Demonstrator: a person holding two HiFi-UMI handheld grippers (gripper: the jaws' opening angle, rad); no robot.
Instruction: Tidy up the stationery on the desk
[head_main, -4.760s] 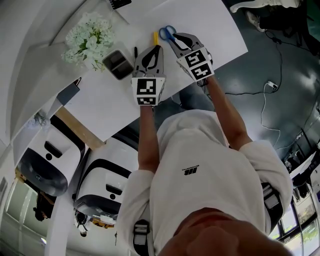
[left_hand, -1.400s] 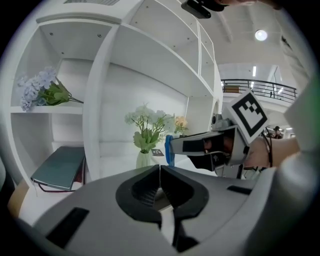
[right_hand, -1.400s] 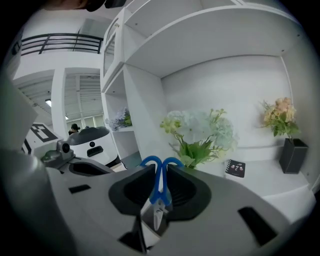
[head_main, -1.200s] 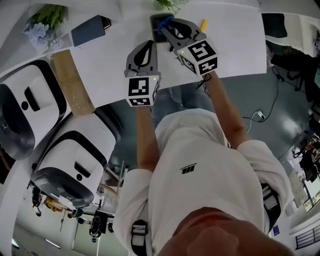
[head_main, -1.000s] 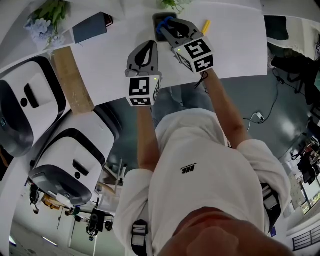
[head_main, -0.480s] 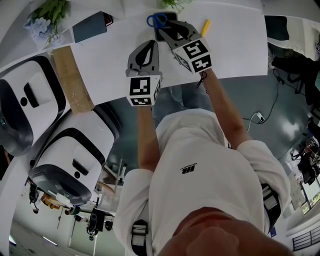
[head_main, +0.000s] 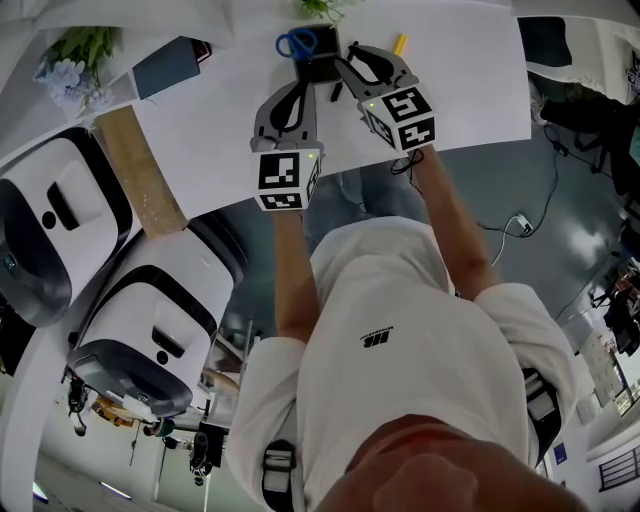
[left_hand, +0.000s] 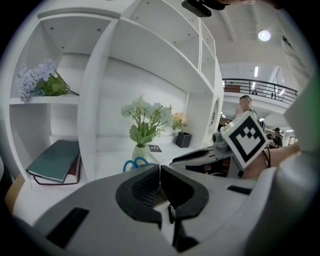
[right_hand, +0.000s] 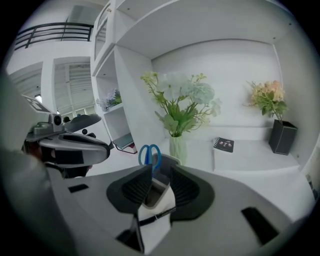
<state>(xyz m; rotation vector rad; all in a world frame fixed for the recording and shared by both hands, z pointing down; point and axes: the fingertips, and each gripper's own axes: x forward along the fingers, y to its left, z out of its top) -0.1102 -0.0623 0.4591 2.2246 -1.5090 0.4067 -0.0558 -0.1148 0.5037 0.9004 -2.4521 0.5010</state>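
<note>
Left gripper: my jaws clenched, empty. Right gripper: jaws released facing blue scissors in holder. Booklet print illegible.

White short-sleeved T-shirt; small black chest logo; grey straps

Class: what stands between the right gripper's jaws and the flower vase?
The right gripper view shows a dark pen holder with blue-handled scissors standing in it, just ahead of the right gripper and in front of the vase.
</note>
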